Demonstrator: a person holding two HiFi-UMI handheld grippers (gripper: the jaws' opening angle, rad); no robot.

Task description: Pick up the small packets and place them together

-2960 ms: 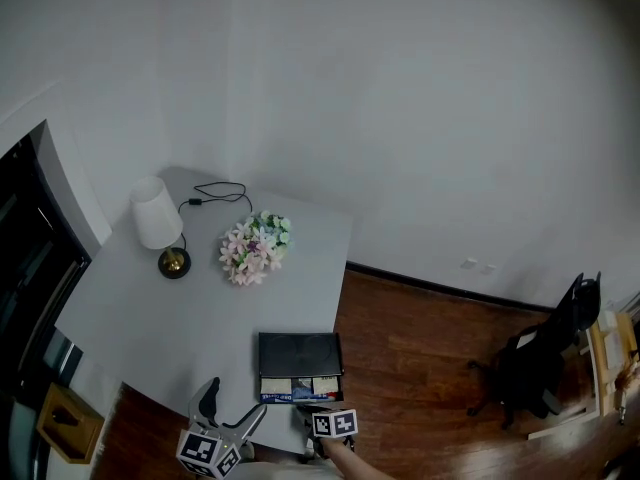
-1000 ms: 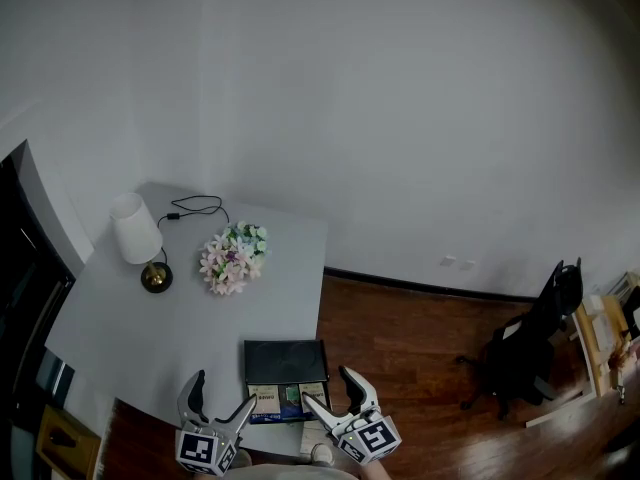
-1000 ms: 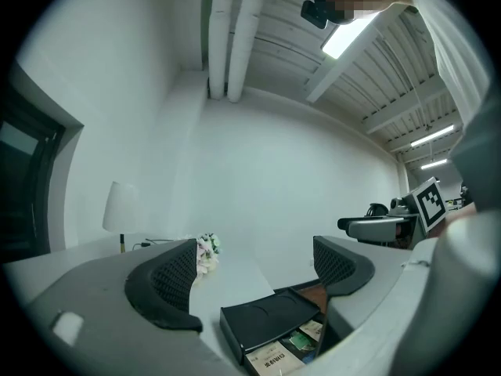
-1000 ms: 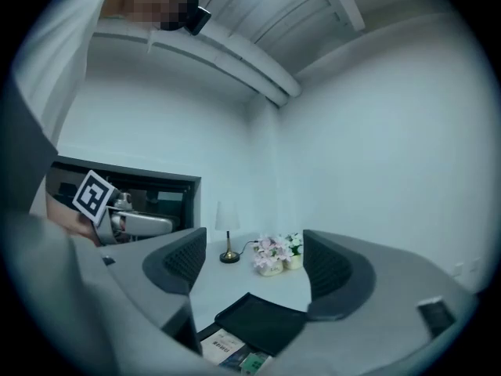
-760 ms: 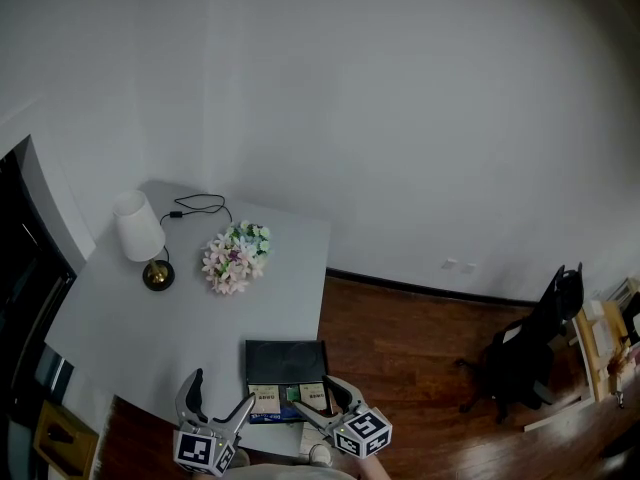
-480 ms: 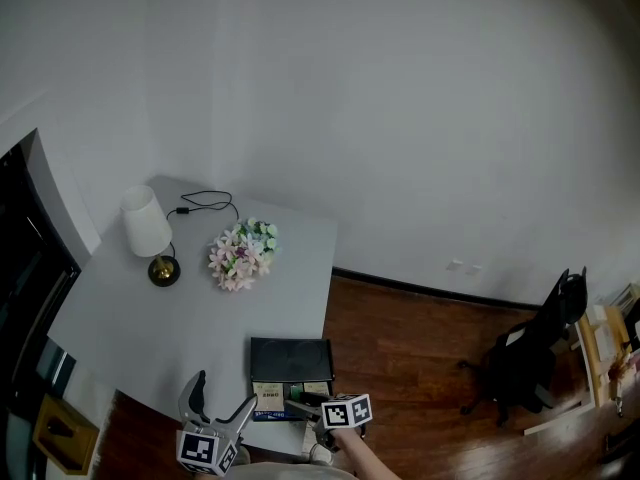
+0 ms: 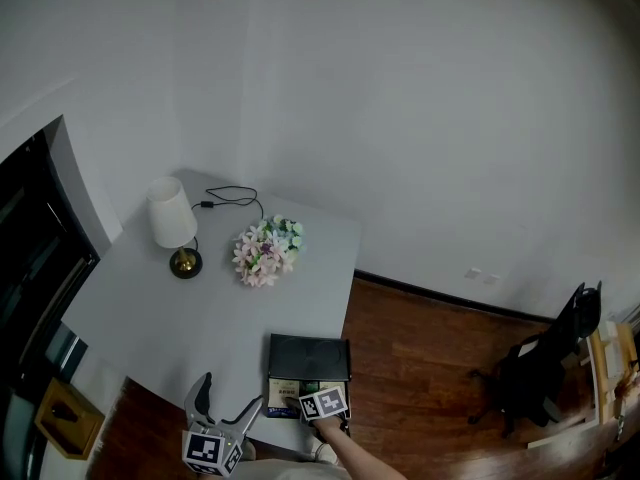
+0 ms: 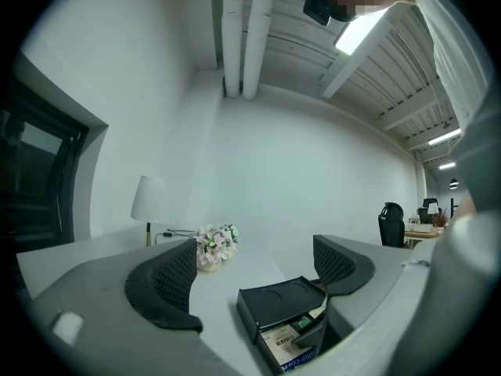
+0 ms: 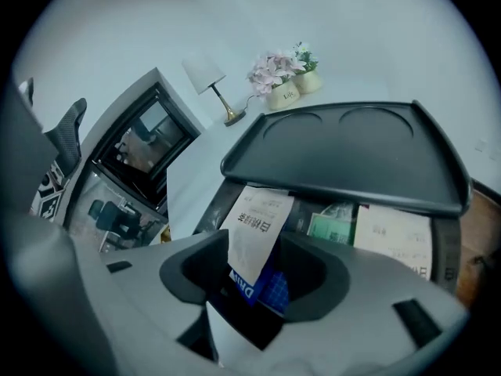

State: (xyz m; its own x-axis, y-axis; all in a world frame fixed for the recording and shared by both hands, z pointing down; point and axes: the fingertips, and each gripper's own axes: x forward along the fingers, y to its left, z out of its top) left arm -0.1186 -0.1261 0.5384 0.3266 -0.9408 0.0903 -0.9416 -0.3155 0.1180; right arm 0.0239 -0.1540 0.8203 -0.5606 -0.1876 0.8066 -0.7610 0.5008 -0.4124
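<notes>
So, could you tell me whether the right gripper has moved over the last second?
Yes: the right gripper has come from beside the black box down into it, jaws just closing around a packet.

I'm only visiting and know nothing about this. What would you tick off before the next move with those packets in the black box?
1. Packet between the jaws of the right hand-held gripper: ok. A white packet stands there, and the jaws have just been closing.
2. Pads pressing firmly on it: cannot tell.
3. Only one packet caught: cannot tell. A blue packet sits right against the white one.
4. Lid open, packets exposed: ok.
5. Left hand-held gripper free to help: ok. Its jaws are apart with nothing between them.
</notes>
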